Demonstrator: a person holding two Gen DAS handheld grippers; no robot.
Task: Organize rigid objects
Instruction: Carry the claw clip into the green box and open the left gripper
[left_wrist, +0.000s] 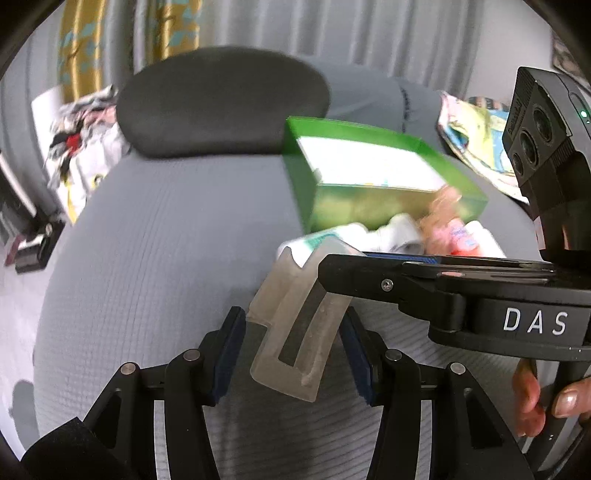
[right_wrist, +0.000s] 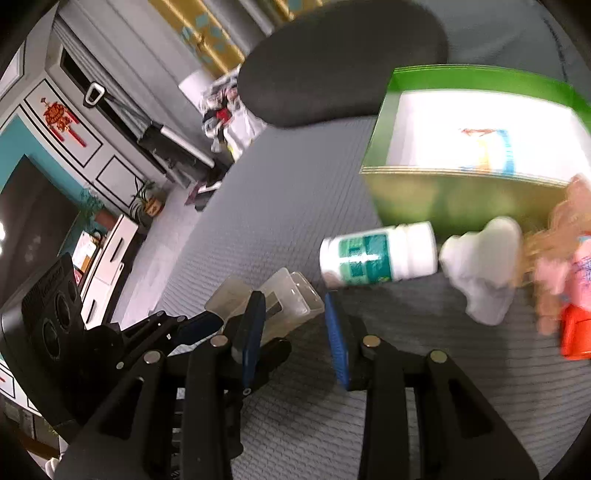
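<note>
2 hand-held grippers stand wide: left hand-held gripper (left_wrist: 293, 354) straddles the translucent clip (left_wrist: 295, 325), long axis pointing far-right, nearer than right hand-held gripper (right_wrist: 295, 332).

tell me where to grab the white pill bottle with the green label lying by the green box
Grip the white plastic pill bottle with the green label across its labelled barrel, from above. It lies on its side on the grey textured cushion, cap pointing toward the white crumpled cloth. The right tongs are open and just short of it.
</note>
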